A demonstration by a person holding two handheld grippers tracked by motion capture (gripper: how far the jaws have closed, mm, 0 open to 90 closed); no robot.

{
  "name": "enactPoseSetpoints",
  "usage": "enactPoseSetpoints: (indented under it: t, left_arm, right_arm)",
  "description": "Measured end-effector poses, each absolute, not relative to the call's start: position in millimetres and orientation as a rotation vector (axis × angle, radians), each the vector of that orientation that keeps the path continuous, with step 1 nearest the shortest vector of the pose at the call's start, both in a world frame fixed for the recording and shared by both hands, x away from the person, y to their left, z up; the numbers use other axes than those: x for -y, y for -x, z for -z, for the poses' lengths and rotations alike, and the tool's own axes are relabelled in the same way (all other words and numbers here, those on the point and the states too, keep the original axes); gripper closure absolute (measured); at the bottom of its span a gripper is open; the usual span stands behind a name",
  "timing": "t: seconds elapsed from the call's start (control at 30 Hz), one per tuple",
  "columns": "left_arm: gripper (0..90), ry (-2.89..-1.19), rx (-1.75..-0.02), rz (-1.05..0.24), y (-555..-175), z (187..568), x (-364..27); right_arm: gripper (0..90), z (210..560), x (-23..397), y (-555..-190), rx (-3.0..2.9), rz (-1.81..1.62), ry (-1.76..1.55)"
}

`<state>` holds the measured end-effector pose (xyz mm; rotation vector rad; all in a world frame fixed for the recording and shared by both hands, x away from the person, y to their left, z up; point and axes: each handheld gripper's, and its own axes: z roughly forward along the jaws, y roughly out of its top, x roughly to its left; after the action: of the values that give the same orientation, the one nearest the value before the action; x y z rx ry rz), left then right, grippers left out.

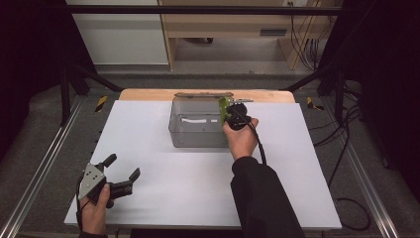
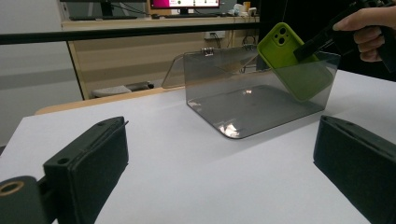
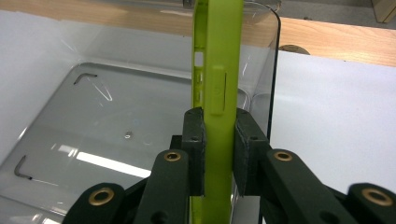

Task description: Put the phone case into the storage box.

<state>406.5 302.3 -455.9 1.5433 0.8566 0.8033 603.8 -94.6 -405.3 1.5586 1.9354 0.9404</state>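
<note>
The box (image 1: 198,130) sits on the tabletop (image 1: 148,124) toward its far edge. My right claw (image 1: 229,113) holds the case (image 1: 224,108) over the box's right end. My left claw (image 1: 121,173) rests near the front-left corner, well apart.

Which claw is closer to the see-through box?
Right. The right claw holds the green phone case over the see-through box; the left claw waits open near the table's front-left corner.

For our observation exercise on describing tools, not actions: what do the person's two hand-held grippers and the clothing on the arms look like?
Both hand-held grippers are black. The left hand-held gripper has two blocky jaws with flat dark pads and carries a grey three-cornered plate dotted with small holes. The right hand-held gripper shows black linkage arms with brass-coloured pivot rings, and a black cable trails from it. The right arm wears a black long sleeve.
</note>
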Motion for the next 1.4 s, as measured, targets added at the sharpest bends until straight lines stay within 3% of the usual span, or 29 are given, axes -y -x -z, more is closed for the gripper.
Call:
enactPoseSetpoints:
  t: [1.4]
  left_arm:
    - [3.2, -1.554, -0.855, -0.800, -407, 457, -300]
  right_arm:
    - [76.7, 412, 94, -615, -1.917, -0.978, -1.617]
